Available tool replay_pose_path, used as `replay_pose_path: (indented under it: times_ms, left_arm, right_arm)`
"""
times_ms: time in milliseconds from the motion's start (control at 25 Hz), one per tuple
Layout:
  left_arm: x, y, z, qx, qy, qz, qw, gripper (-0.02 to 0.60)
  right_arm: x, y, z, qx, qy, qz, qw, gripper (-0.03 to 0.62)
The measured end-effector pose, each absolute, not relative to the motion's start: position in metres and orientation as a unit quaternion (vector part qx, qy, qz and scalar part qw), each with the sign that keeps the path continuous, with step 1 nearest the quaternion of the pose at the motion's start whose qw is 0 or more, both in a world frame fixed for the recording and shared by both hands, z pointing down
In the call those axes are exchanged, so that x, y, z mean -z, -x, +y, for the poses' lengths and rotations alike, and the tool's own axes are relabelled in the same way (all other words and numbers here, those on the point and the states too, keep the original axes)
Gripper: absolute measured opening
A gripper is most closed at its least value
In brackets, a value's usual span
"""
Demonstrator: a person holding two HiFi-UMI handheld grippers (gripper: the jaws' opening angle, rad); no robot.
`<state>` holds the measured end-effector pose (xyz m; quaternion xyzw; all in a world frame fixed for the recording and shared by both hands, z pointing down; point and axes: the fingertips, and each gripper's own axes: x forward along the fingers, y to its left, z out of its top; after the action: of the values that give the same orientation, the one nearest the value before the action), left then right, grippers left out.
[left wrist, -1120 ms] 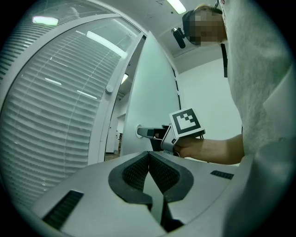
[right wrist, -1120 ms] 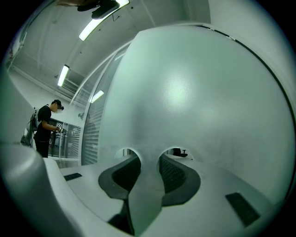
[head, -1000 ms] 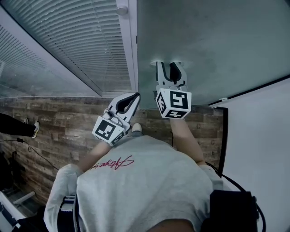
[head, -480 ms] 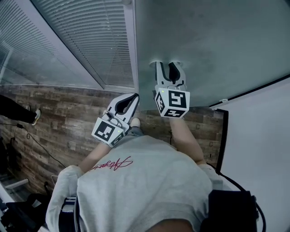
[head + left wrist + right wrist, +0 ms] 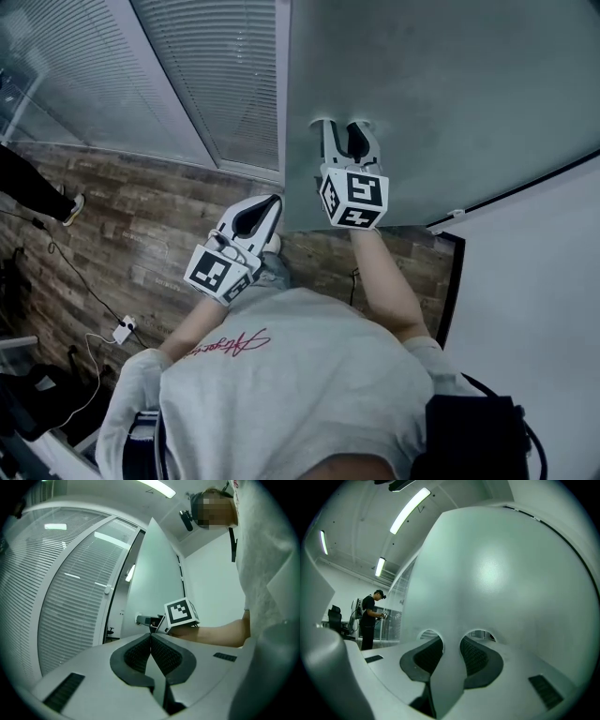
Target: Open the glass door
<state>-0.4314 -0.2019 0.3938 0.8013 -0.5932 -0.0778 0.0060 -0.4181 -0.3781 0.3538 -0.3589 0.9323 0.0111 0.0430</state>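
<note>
The frosted glass door [image 5: 450, 84] fills the upper right of the head view and most of the right gripper view [image 5: 497, 564]. My right gripper [image 5: 343, 131] reaches level against it, shut on the door handle [image 5: 450, 672], a pale upright bar that stands between its two dark pads. In the left gripper view the handle's end [image 5: 142, 619] shows by the right gripper's marker cube [image 5: 180, 613]. My left gripper [image 5: 265, 208] hangs lower and to the left, near the door's free edge, shut with nothing in it; its pads [image 5: 151, 644] meet.
Left of the door stands a glass wall with slatted blinds [image 5: 187, 75]. The floor is wood plank [image 5: 141, 234], with a cable and adapter [image 5: 122, 330] on it. A white wall [image 5: 534, 309] lies right. Another person [image 5: 369, 618] stands beyond the door's edge.
The door has swung further away with my right gripper on its handle. The blinds wall has slid left and more floor shows. My left gripper has moved along with my body.
</note>
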Motion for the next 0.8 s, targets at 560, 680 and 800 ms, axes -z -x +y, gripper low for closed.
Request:
replay_pose_path:
  times_ms: [560,680,800]
  left_arm:
    - [-0.370,0.405,-0.124,0.076,-0.761,-0.645,-0.015,0.017]
    - [-0.377,0.399,-0.109,0.076,-0.767,-0.637,-0.006,0.017]
    - [-0.386,0.392,-0.097,0.075,-0.770,-0.633,0.010,0.017]
  right_arm:
    - [-0.357,0.391,-0.335,-0.001,0.323,0.946,0.028,0.132]
    - [-0.358,0.384,-0.319,0.000,0.314,0.949,0.030,0.132]
    - [-0.361,0.374,-0.309,0.005,0.305,0.952,0.031,0.132]
